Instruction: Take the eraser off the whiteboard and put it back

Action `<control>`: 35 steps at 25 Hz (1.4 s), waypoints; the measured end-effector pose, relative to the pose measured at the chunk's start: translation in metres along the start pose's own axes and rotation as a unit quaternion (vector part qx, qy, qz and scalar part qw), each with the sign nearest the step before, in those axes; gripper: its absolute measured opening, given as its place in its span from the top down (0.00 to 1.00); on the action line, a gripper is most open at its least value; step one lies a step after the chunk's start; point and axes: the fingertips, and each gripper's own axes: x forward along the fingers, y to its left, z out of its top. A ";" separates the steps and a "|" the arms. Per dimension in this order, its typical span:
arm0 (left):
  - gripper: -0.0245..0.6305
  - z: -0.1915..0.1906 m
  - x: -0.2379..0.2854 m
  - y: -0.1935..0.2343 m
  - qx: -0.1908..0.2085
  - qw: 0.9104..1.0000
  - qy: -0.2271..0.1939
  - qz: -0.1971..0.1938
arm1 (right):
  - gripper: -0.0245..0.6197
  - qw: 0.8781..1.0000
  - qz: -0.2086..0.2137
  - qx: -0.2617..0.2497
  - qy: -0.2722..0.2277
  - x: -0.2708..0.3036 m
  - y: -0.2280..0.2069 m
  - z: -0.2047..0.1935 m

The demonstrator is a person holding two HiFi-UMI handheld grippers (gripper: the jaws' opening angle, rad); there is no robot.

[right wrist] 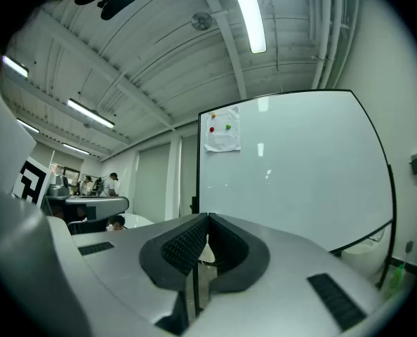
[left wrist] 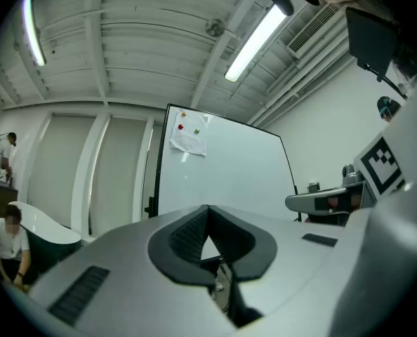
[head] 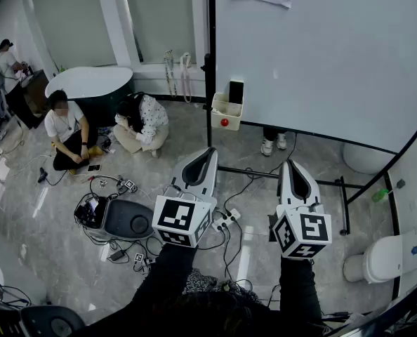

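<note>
Eraser (head: 235, 91): dark block on the whiteboard (head: 321, 55), low down near the board's left edge, long axis upright. A white box (head: 227, 111) hangs at the board's bottom-left corner directly under it; can't tell if the two touch. Not yet taken off.

Both grippers are well short of the board, aimed roughly level at it. Left gripper (head: 209, 151): jaws pressed together at the tips, nothing between. Right gripper (head: 286, 163): same, closed & empty.

The eraser lies ahead of both, between their lines but closer to the left one, which faces the board's left edge. The right one faces further along toward the board's middle. So the left looks like the nearer hand, tho either could reach w/ a sideways shift.

Next move, as I judge it: the jaws must spread first, then close across the eraser's short width, since it stands upright.

Room: bare board to the eraser's right & above. It's tight on the left, by the board's black frame, & below, at the box rim. The stand's floor bar (head: 265, 173) & cables (head: 226, 220) below the board affect footing, not reach.
</note>
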 end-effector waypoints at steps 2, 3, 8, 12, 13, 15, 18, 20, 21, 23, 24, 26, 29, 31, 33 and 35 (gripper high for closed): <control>0.95 -0.003 0.008 0.001 -0.001 1.000 0.001 0.004 | 0.95 1.000 0.006 -0.002 0.001 0.008 -0.003 -0.002; 0.95 -0.004 0.012 0.002 0.000 1.000 0.002 0.006 | 0.95 1.000 0.008 -0.003 0.001 0.012 -0.005 -0.003; 0.95 -0.004 0.033 0.008 0.010 1.000 0.001 0.003 | 0.95 1.000 0.006 -0.003 -0.003 0.033 -0.015 -0.002; 0.95 -0.006 0.050 0.024 0.008 1.000 -0.003 0.004 | 0.95 1.000 0.009 -0.008 -0.006 0.058 -0.013 -0.002; 0.95 -0.006 0.057 0.029 0.007 1.000 -0.004 0.003 | 0.95 1.000 0.011 -0.010 -0.006 0.065 -0.012 -0.003; 0.95 -0.008 0.071 0.036 0.008 1.000 -0.006 -0.003 | 0.95 1.000 0.012 -0.014 -0.006 0.080 -0.010 -0.004; 0.95 -0.008 0.091 0.046 0.006 1.000 -0.012 -0.017 | 0.95 1.000 0.006 -0.018 -0.009 0.104 -0.011 -0.004; 0.95 -0.006 0.105 0.055 0.004 1.000 -0.017 -0.025 | 0.95 1.000 0.005 -0.018 -0.011 0.124 -0.009 -0.003; 0.95 -0.006 0.111 0.061 0.004 0.999 -0.019 -0.027 | 0.95 1.000 0.005 -0.019 -0.012 0.133 -0.008 -0.003; 0.95 -0.005 0.123 0.073 0.006 0.999 -0.022 -0.029 | 0.95 1.000 0.006 -0.023 -0.014 0.151 -0.004 -0.002; 0.95 -0.005 0.129 0.079 0.006 0.999 -0.023 -0.030 | 0.95 1.000 0.006 -0.027 -0.015 0.159 -0.002 -0.002; 0.95 -0.007 0.141 0.089 0.004 0.999 -0.024 -0.032 | 0.95 0.999 0.005 -0.031 -0.013 0.174 -0.001 -0.003; 0.95 -0.011 0.154 0.105 0.001 0.999 -0.024 -0.033 | 0.95 1.000 0.006 -0.030 -0.007 0.195 0.002 -0.010; 0.95 -0.012 0.162 0.116 0.001 0.999 -0.025 -0.032 | 0.95 0.999 0.005 -0.032 -0.005 0.207 0.004 -0.013; 0.95 -0.013 0.170 0.124 0.001 0.999 -0.025 -0.035 | 0.94 0.999 0.001 -0.037 -0.001 0.219 0.004 -0.017; 0.95 -0.015 0.178 0.129 0.002 0.999 -0.024 -0.039 | 0.94 0.999 -0.001 -0.037 0.004 0.232 0.003 -0.021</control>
